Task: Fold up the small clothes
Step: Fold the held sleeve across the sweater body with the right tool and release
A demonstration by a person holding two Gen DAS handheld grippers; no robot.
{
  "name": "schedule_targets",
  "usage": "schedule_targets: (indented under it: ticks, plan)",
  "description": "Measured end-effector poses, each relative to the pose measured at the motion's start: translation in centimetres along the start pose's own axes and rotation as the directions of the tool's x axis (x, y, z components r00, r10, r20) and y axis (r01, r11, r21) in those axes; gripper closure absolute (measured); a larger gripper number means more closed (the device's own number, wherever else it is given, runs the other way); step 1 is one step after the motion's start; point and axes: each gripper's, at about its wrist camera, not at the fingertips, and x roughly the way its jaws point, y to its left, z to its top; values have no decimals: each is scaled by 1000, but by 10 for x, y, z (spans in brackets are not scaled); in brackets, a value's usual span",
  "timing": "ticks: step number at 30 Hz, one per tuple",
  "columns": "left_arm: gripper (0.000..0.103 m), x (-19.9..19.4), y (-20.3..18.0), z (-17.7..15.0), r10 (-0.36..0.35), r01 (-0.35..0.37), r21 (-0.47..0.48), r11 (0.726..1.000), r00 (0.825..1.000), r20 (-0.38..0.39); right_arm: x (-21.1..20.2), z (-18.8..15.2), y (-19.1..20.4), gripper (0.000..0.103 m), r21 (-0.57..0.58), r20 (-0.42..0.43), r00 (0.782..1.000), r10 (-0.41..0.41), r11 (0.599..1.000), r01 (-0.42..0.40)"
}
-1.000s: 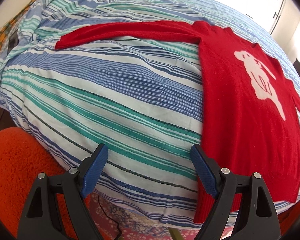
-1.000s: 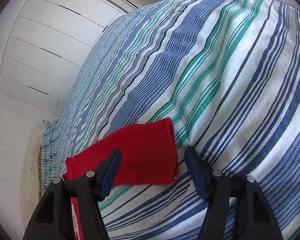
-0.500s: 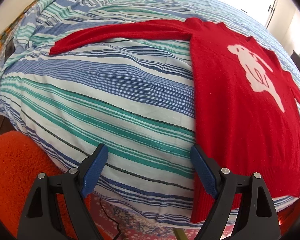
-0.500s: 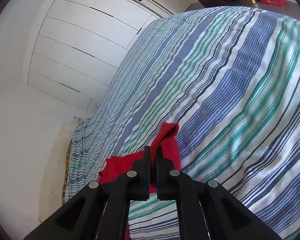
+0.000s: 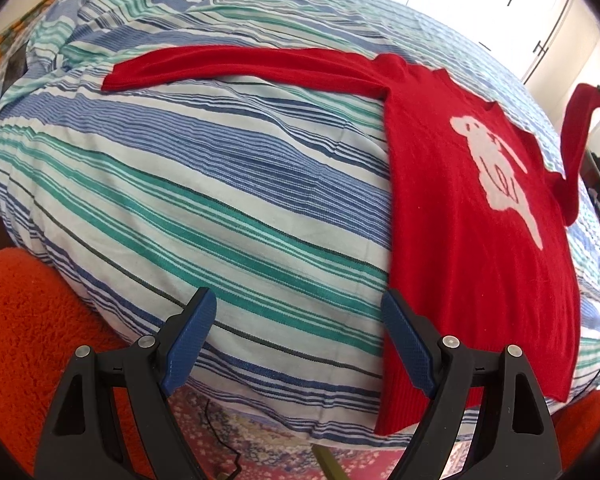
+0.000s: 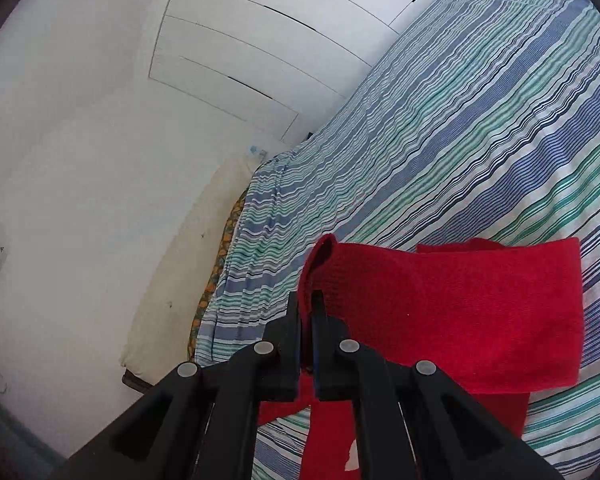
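A red knitted sweater (image 5: 472, 240) with a white animal figure (image 5: 496, 176) on its chest lay spread on a bed covered by a blue, green and white striped bedspread (image 5: 220, 184). Its body lay flat close to the near edge of the bed, and its ribbed hem (image 5: 400, 404) hung slightly over that edge. One sleeve (image 5: 240, 66) stretched out flat across the bedspread toward the bed's far left corner.

The left gripper (image 5: 300, 344) hovered above the near edge of the bed, its blue-padded jaws spread wide with nothing between them; the right pad stood just beside the sweater's hem corner.

The other sleeve (image 5: 576, 140) was lifted off the bed in an arch at the right side of the left wrist view. In the right wrist view, the right gripper (image 6: 306, 312) had its black jaws clamped tight on the cuff (image 6: 320, 256) of that sleeve, and the sleeve's red fabric draped over the striped cover beyond the fingers.

An orange shaggy rug (image 5: 28, 320) lay on the floor below the near edge. White wardrobe doors (image 6: 260, 48) stood past the far side of the bed.
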Motion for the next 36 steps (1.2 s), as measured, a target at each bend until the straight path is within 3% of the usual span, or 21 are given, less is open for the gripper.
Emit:
schedule_targets:
  ticks: [5,13,14,16,17,18,20,23,25,27,28,29,30,31,33,36]
  plan:
    - [17,-1,12,3,-37,37,-43,998,999,-9,84,-47,19,99,-19,-95,996,-1,1000,-1]
    - [17,0,19,4,-43,42,-70,997,999,-16,185,-111,14,99,-66,-222,970,-96,994,83]
    - [17,1,18,4,-42,41,-67,997,999,-19,192,-116,14,93,-88,-236,964,-123,991,105]
    - [17,3,18,5,-38,36,-62,997,999,-24,209,-124,8,68,-97,-293,941,-169,984,147]
    - [17,3,18,5,-35,33,-60,998,999,-26,213,-128,2,35,-79,-327,929,-172,985,155]
    - [17,3,18,5,-34,32,-58,998,999,-26,214,-129,-5,27,-54,-352,922,-162,987,153]
    - [17,5,17,6,-33,32,-58,998,999,-24,204,-124,-14,27,-10,-357,929,-98,995,101]
    - [17,5,17,6,-33,32,-61,998,999,-25,167,-105,-32,27,36,-296,955,-30,998,42]
    - [17,6,18,6,-36,34,-67,997,999,-26,133,-90,-57,27,79,-250,968,-24,996,46]
    - [17,7,18,7,-36,34,-69,997,999,-28,95,-79,-94,27,115,-190,972,-135,981,159]
    - [17,8,18,7,-34,32,-68,997,999,-30,76,-74,-118,27,133,-189,946,-262,948,289]
    - [17,9,17,7,-31,29,-64,998,999,-31,62,-72,-143,42,159,-225,900,-373,897,412]
    - [17,9,16,7,-27,25,-60,998,999,-31,46,-69,-163,78,207,-236,894,-380,879,429]
    - [17,9,15,7,-25,24,-57,998,999,-29,30,-65,-171,82,238,-221,896,-386,869,433]
    - [17,9,14,6,-22,20,-55,998,1000,-23,9,-54,-161,75,197,-162,910,-381,891,408]
    - [17,11,13,7,-13,11,-50,999,1000,-23,4,-42,-139,69,123,-164,933,-320,932,341]
